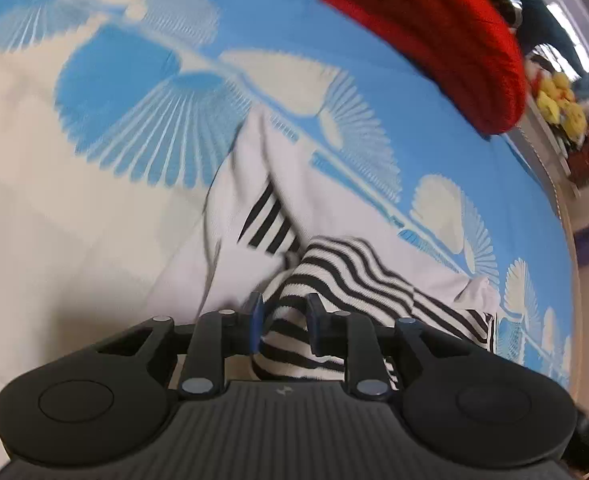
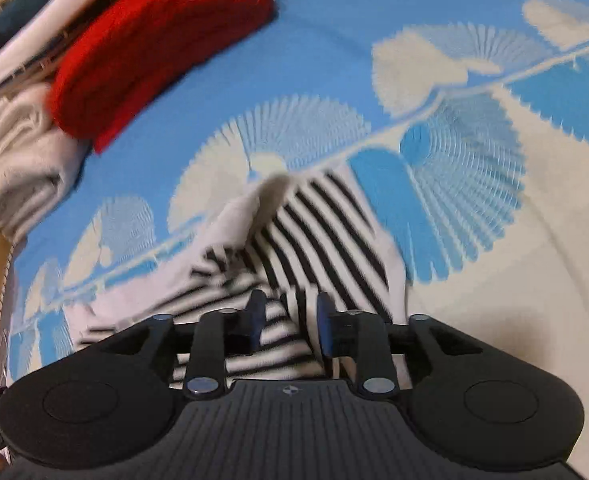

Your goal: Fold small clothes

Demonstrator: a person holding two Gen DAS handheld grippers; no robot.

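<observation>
A small garment (image 1: pixel 254 200), pale grey with black-and-white striped parts, lies on a blue and cream patterned bed cover (image 1: pixel 134 80). My left gripper (image 1: pixel 282 320) is shut on a bunched striped part of it (image 1: pixel 334 276). In the right wrist view the same garment (image 2: pixel 326 224) stretches away from my right gripper (image 2: pixel 288 316), which is shut on its striped fabric (image 2: pixel 278 332). Both views are motion-blurred.
A folded red knit (image 1: pixel 434 28) lies at the far side of the cover; it also shows in the right wrist view (image 2: pixel 154 40) on top of folded cream clothes (image 2: pixel 18 168). The bed edge (image 1: pixel 562 200) runs at the right, with yellow toys (image 1: pixel 562 100) beyond.
</observation>
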